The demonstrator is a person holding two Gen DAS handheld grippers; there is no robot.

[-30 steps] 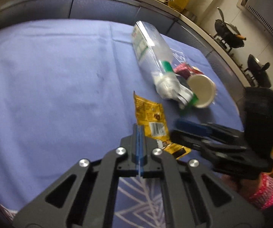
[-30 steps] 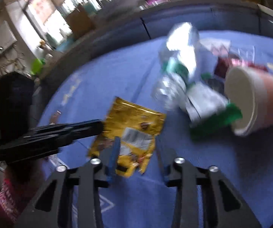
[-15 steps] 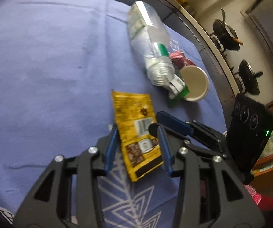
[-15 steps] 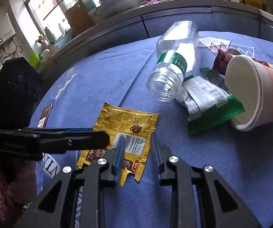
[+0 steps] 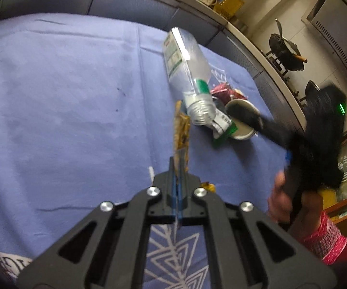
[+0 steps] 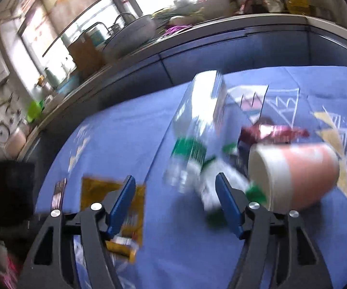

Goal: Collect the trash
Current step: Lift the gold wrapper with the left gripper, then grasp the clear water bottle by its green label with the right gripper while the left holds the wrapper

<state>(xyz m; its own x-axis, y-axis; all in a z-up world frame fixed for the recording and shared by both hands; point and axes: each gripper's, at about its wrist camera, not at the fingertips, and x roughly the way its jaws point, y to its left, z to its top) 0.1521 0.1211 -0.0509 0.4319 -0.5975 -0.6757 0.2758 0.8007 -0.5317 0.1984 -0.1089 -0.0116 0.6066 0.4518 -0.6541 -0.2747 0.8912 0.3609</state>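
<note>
A blue cloth (image 5: 64,101) covers the counter, with white and yellow triangle patterns at its near edge and toward its right side. Beyond the far edge runs a dark panelled ledge (image 6: 221,45) crowded with kitchen clutter under a bright window.

The trash lies in a heap toward the right side of the cloth. The biggest piece is a clear plastic bottle (image 5: 187,67) on its side, uncapped, with a green band near the neck, its mouth pointing toward the near edge. Touching its mouth on the right is a paper cup (image 6: 294,171), also tipped over, pinkish outside and white inside, its opening facing left. A white and green wrapper (image 5: 222,126) lies crumpled between bottle mouth and cup rim. Behind the cup sits a dark red foil wrapper (image 6: 272,132).

The left tool (image 5: 177,168) is clenched on a yellow snack packet (image 5: 180,130), gripping its near end so the packet stands edge-on, lifted off the cloth just left of the bottle mouth.

The right tool (image 6: 175,185), blurred, is opening its jaws wide with nothing gripped between them; the bottle's neck shows beyond the gap. A hand (image 5: 284,200) in a pink patterned sleeve holds it.
</note>
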